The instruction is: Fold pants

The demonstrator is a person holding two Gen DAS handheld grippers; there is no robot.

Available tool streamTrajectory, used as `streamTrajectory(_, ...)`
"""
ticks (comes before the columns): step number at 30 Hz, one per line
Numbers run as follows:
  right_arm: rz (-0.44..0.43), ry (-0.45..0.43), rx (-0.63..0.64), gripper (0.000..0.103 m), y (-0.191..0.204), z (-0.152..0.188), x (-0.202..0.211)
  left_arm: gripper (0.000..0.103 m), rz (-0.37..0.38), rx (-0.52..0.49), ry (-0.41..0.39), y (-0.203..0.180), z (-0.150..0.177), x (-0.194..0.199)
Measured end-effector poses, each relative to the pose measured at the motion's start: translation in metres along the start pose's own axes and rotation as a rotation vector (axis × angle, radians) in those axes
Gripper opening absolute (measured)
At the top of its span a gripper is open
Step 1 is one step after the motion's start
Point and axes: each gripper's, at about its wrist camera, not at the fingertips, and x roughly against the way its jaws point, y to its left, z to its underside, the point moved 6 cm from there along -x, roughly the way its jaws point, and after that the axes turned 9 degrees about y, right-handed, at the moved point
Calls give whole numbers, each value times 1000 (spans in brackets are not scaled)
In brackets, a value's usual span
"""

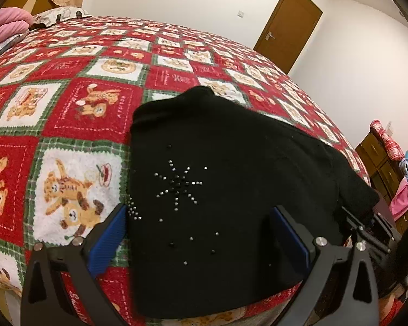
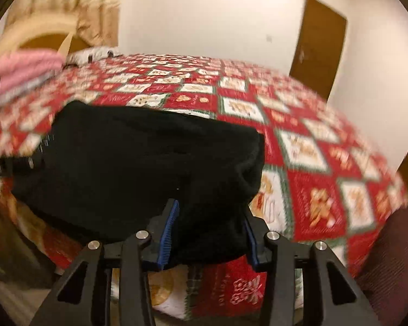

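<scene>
The black pants [image 1: 231, 190], folded into a compact block with rhinestone star patterns, lie on the red bear-print bedspread [image 1: 68, 103] near the bed's front edge. My left gripper [image 1: 201, 217] is open, its blue-padded fingers [image 1: 108, 233] spread wide on either side of the near part of the pants. In the right wrist view the pants [image 2: 149, 157] lie just ahead. My right gripper [image 2: 210, 217] is open, its fingers on either side of the near right corner of the pants. The right gripper also shows at the right edge of the left wrist view [image 1: 367, 225].
Pink bedding [image 1: 5, 27] and a pillow [image 1: 57, 16] lie at the head of the bed, far left. A brown door [image 1: 288, 27] stands in the far wall. A wooden dresser [image 1: 380, 160] with clothes on it stands to the right of the bed.
</scene>
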Motion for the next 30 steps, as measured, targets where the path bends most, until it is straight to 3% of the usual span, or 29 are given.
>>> streamTrajectory(3, 35, 20, 38, 45, 1, 0, -9, 103, 58, 44, 1, 6, -2, 3)
streamTrajectory(8, -193, 82, -205, 45, -30, 2, -21, 103, 293, 253, -13, 32, -7, 11)
streamTrajectory(9, -243, 97, -258, 46, -36, 4, -25, 103, 301, 253, -5, 32, -7, 11)
streamTrajectory(11, -282, 109, -297, 47, -38, 5, -29, 102, 270, 203, 7, 24, -6, 11)
streamTrajectory(15, -268, 108, -278, 47, -36, 5, -28, 96, 127, 93, -1, 8, -1, 8)
streamTrajectory(17, -279, 111, -289, 48, -35, 6, -28, 88, 58, 86, -17, 9, -1, 12)
streamTrajectory(19, -292, 116, -304, 48, -36, 7, -29, 88, 35, 92, -32, 13, 0, 18)
streamTrajectory(22, -299, 120, -316, 49, -39, 9, -29, 88, -68, 87, -22, 21, 5, 19)
streamTrajectory(25, -305, 123, -325, 49, -40, 9, -30, 99, -61, 63, 23, 14, 14, 10)
streamTrajectory(27, -308, 125, -332, 50, -40, 10, -30, 100, -57, 39, 46, 8, 16, 6)
streamTrajectory(28, -310, 125, -335, 50, -41, 10, -30, 98, -20, 49, 49, 7, 17, 7)
streamTrajectory(30, -310, 125, -336, 50, -41, 10, -31, 73, 46, 81, 40, 5, 15, 13)
